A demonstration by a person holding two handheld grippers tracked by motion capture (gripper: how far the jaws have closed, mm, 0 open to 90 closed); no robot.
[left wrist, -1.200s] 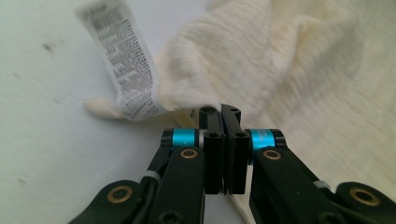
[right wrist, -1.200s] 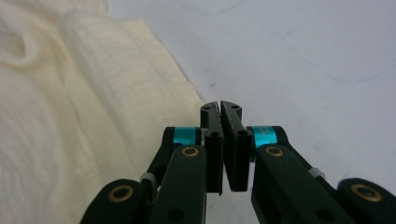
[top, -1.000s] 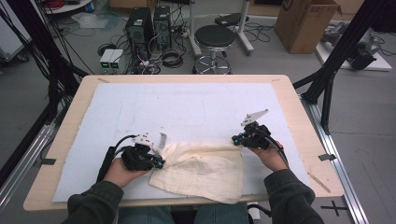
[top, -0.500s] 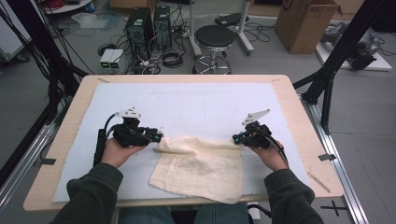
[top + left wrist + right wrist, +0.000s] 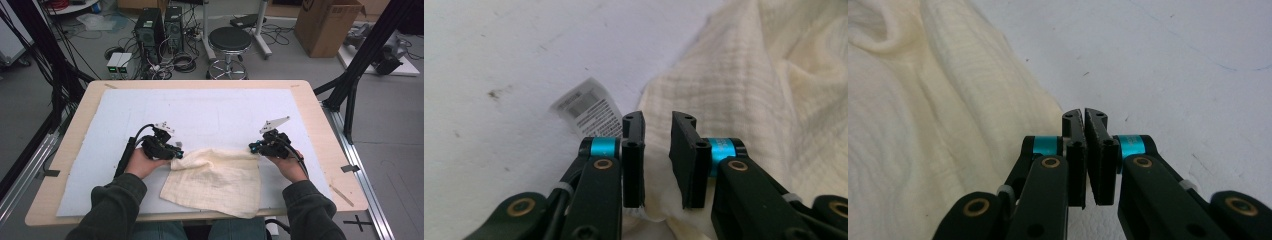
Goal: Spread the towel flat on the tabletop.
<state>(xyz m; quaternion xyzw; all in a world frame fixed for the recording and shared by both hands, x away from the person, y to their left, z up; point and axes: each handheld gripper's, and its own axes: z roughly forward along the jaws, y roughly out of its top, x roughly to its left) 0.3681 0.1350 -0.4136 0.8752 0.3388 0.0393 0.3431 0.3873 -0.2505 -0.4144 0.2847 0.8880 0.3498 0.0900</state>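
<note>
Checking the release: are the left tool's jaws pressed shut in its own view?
No, the left tool has its jaws standing apart, with the cream cloth showing in the gap.

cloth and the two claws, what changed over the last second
The left claw carried its corner of the cloth away from the person, opening it flatter and level with the right corner; its jaws now stand apart around the fabric beside a white label. The right claw stayed put, shut at its corner. The white mat is unchanged.
</note>
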